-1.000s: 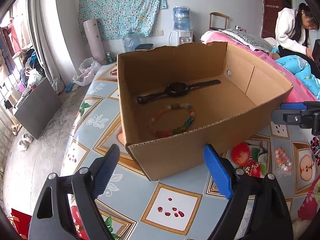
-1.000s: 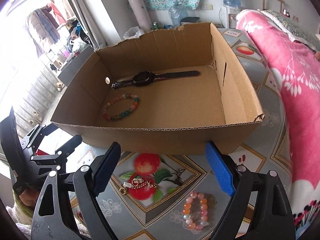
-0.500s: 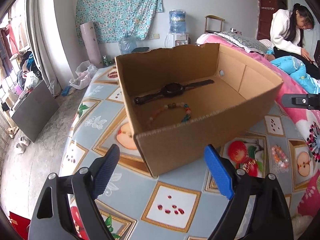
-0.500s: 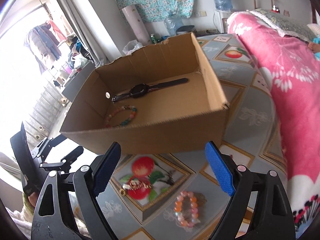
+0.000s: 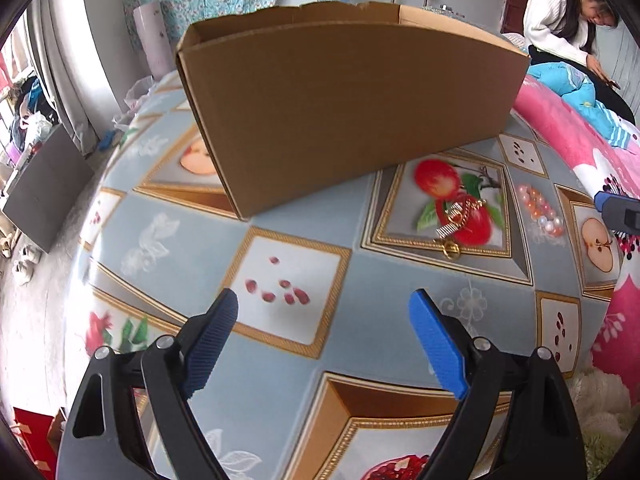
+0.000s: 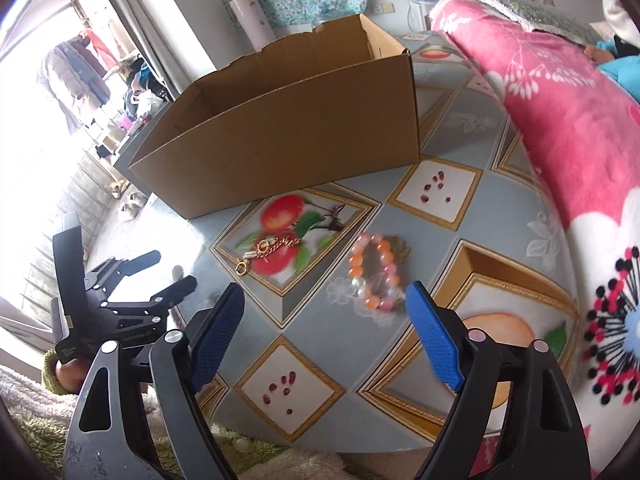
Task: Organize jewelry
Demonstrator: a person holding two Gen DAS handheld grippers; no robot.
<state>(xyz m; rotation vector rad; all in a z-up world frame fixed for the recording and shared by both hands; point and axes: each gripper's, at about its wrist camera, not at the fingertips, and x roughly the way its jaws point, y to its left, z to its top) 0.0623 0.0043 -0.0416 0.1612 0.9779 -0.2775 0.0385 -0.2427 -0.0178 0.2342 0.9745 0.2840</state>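
Observation:
A brown cardboard box [image 5: 352, 112] [image 6: 288, 136] stands on the fruit-patterned table; its inside is hidden from both views. A gold chain bracelet [image 5: 456, 220] [image 6: 268, 250] lies on the red apple picture in front of the box. An orange and pink bead bracelet [image 5: 542, 212] [image 6: 374, 276] lies to its right. My left gripper [image 5: 324, 340] is open and empty, low over the table, back from the box. My right gripper [image 6: 324, 334] is open and empty, just short of the bead bracelet, whose near beads lie by its right fingertip.
A pink flowered blanket [image 6: 560, 120] covers the table's right side. The left gripper's body [image 6: 112, 300] shows at the left of the right wrist view. A person in white [image 5: 560, 20] sits at the back right. The floor drops off past the table's left edge.
Both grippers have dropped lower and pulled back from the box, so its inside with the watch and bead bracelet is now hidden. The right gripper has come down close to the orange and pink beads.

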